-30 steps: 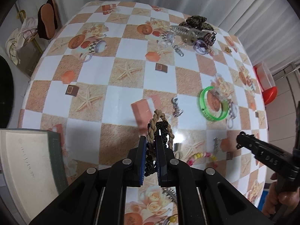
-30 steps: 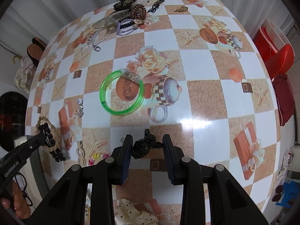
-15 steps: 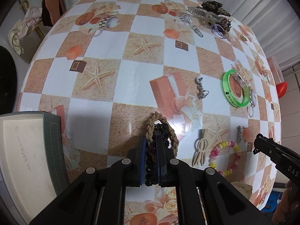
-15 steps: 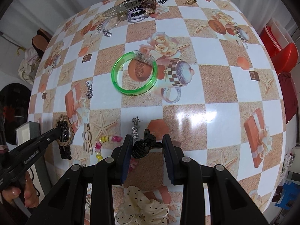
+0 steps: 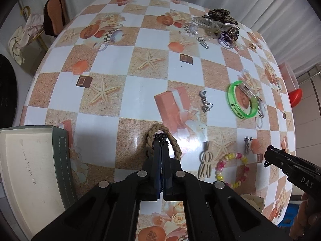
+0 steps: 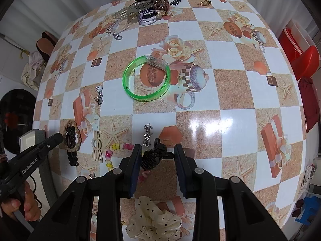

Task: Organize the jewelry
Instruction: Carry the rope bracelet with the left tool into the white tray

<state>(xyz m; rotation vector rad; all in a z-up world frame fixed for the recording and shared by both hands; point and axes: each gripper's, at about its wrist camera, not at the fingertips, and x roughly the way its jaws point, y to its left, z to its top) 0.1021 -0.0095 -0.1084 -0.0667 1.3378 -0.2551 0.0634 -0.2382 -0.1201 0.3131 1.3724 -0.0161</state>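
1. A braided rope bracelet (image 5: 163, 138) and a black beaded strand (image 6: 71, 138) are clamped together by the left gripper (image 5: 161, 150), above the worktop (image 5: 140, 84).
2. A grey box (image 5: 30, 160) is seen just left of that gripper.
3. The right gripper (image 6: 157, 156) is spread apart; a black hair claw (image 6: 153, 156) is seen against its left finger.
4. A green bangle (image 6: 146, 79) is seen farther ahead.

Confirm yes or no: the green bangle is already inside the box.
No. The green bangle lies flat on the checkered tablecloth, far from the box at the table's edge.
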